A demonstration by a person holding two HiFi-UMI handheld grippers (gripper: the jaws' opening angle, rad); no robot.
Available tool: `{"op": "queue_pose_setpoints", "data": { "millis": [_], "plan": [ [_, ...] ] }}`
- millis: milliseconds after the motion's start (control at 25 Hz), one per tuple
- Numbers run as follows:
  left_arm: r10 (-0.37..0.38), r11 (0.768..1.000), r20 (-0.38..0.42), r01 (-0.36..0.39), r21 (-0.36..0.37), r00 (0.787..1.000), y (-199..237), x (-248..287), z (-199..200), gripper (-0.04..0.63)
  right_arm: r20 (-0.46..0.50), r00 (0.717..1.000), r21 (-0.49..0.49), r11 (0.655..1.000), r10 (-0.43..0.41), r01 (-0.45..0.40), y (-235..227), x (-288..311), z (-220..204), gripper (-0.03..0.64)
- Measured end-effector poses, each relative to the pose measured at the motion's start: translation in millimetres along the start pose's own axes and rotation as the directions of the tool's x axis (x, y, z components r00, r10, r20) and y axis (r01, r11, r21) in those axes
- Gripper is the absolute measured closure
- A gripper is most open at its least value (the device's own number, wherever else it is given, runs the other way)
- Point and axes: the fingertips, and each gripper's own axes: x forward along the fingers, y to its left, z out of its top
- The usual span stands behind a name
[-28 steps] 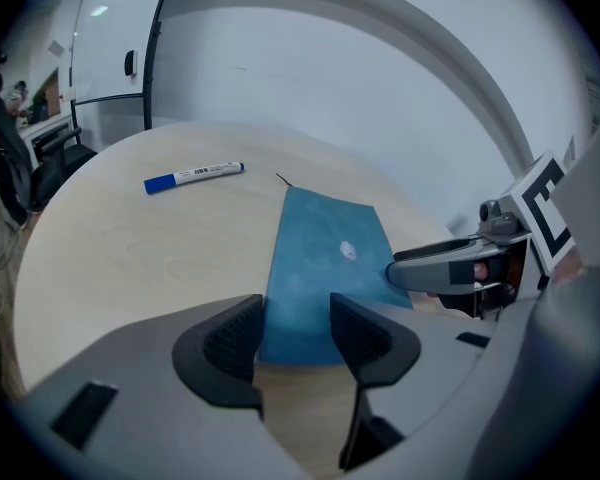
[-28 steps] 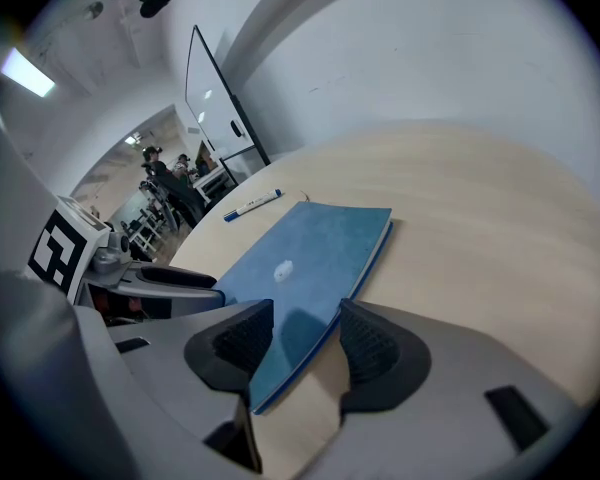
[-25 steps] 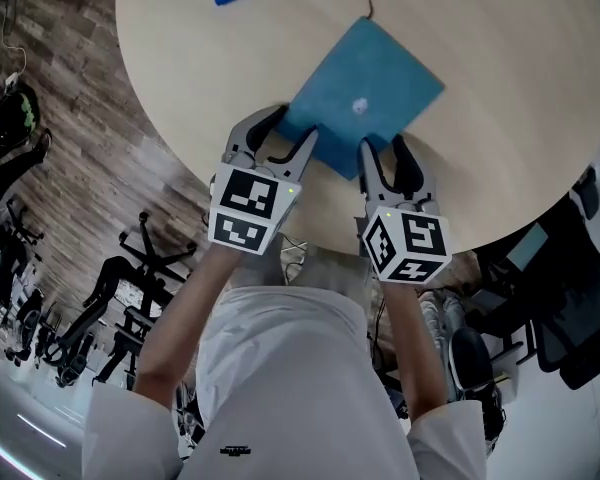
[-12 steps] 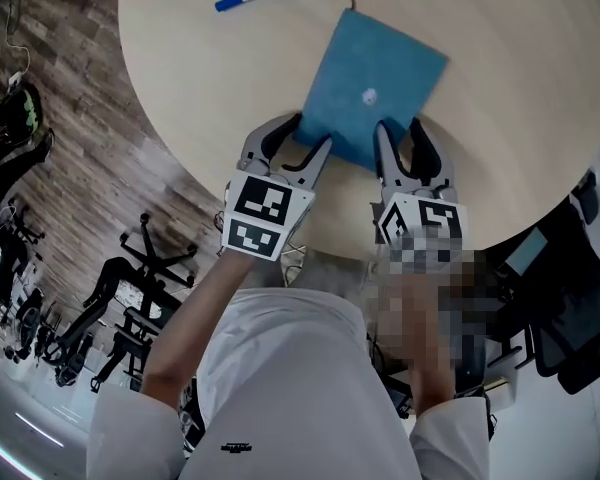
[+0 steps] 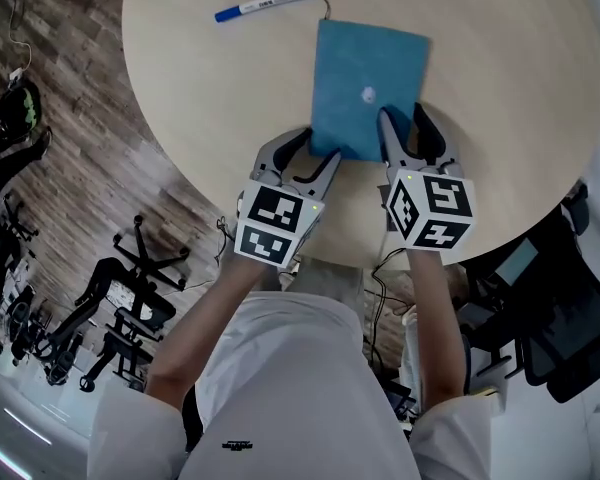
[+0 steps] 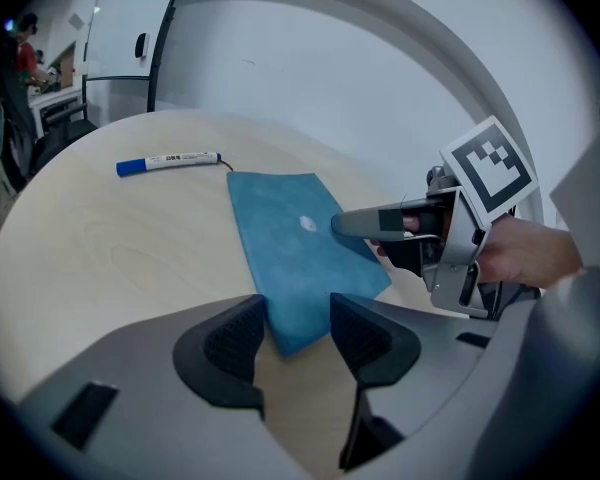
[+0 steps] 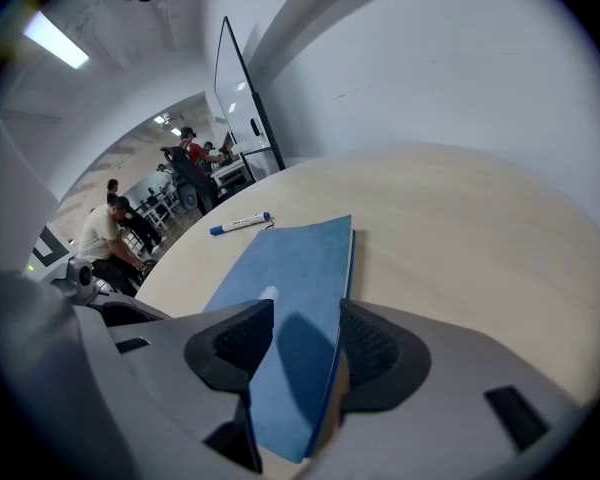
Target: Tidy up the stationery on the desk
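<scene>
Notebook [image 5: 368, 73], blue, lies flat on the table [image 5: 210, 98] with its near edge at both my claws. From the head view I see the left claw [image 5: 315, 146] at the near left corner. The right claw [image 5: 402, 118] is at the near right corner, with one finger over the cover and the other just off the side edge.

The left gripper view tells me more. My left jaws stand well apart and grip nothing, and the notebook's corner [image 6: 292, 323] lies between them. That view also shows the right claw side-on, a finger stretched over the cover beside a white spot [image 6: 307, 224].

The right gripper view shows its jaws apart too, astride the notebook [image 7: 300, 268], with the page edge just inside the right-hand jaw. I see no grip there.

A pen [image 5: 265, 4] lies well ahead of both claws, near the notebook's far left corner.

Only the right gripper view shows people [image 7: 110, 233] at desks far beyond the left-hand jaw. Only the head view shows chairs [image 5: 130, 268] on the wood floor, off to the left of the left claw.
</scene>
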Motion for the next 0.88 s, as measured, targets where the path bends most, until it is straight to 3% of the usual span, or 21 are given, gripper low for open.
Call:
{"op": "queue_pose_setpoints", "data": {
  "millis": [520,720,880],
  "plan": [
    [0.019,1.0,0.01,-0.019,0.004,1.0,-6.0,-2.0,-1.4,0.391,-0.012,1.0,-0.019,1.0,0.019,-0.019,-9.6,1.0,-3.7,0.411],
    [0.018,1.0,0.05,-0.018,-0.001,0.999,-1.7,-9.2,12.7,0.393,0.05,0.999,-0.084,0.996,-0.023,0.027,-1.9,-9.1,17.2,0.411],
    [0.019,1.0,0.071,-0.019,0.003,0.997,-1.3,-18.2,18.1,0.393,0.105,0.994,-0.103,0.995,0.018,-0.007,21.7,-20.4,28.2,0.433]
  ]
}}
